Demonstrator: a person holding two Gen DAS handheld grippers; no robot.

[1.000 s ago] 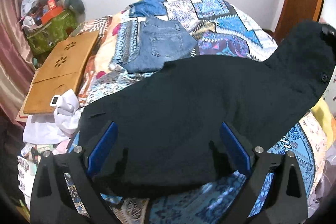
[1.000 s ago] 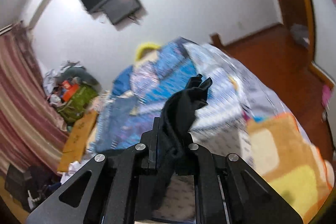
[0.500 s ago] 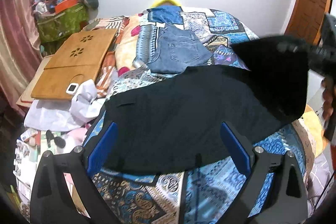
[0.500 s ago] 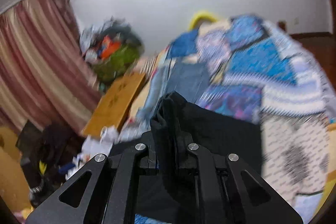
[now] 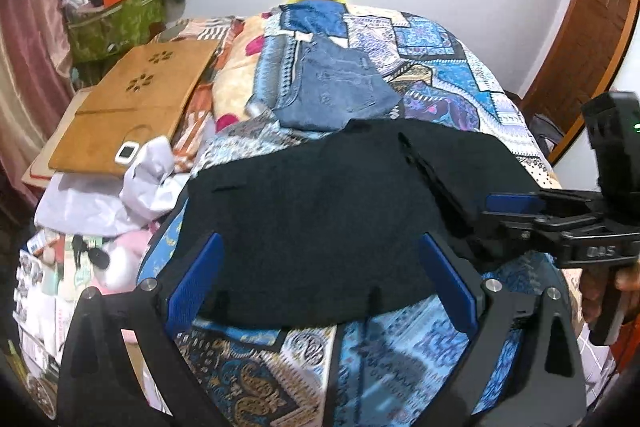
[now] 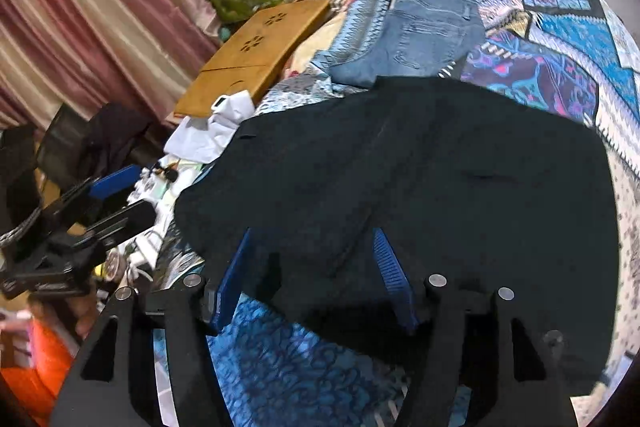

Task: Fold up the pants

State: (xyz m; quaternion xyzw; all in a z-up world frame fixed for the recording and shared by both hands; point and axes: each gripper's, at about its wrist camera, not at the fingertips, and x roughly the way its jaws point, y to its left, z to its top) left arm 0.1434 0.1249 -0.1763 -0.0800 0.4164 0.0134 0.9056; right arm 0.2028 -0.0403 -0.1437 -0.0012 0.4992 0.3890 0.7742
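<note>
Black pants [image 5: 320,203] lie folded across the patterned bedspread [image 5: 440,67], near its front edge; they fill the middle of the right wrist view [image 6: 420,167]. My left gripper [image 5: 320,283] is open and empty, just above the pants' near edge. My right gripper [image 6: 316,275] is open over the pants' near right part; it shows from the side at the right of the left wrist view [image 5: 516,211]. The left gripper shows at the left of the right wrist view [image 6: 108,195].
Folded blue jeans [image 5: 336,91] lie farther back on the bed. A wooden lap tray [image 5: 132,103] and white cloth [image 5: 148,171] sit at the left. A green bag [image 5: 116,23] of clutter stands by the curtain. A wooden door [image 5: 588,39] is at the right.
My right gripper carried one end of the black pants leftward over the rest, laid it down and opened. The pants now lie folded. My left gripper stayed open.
</note>
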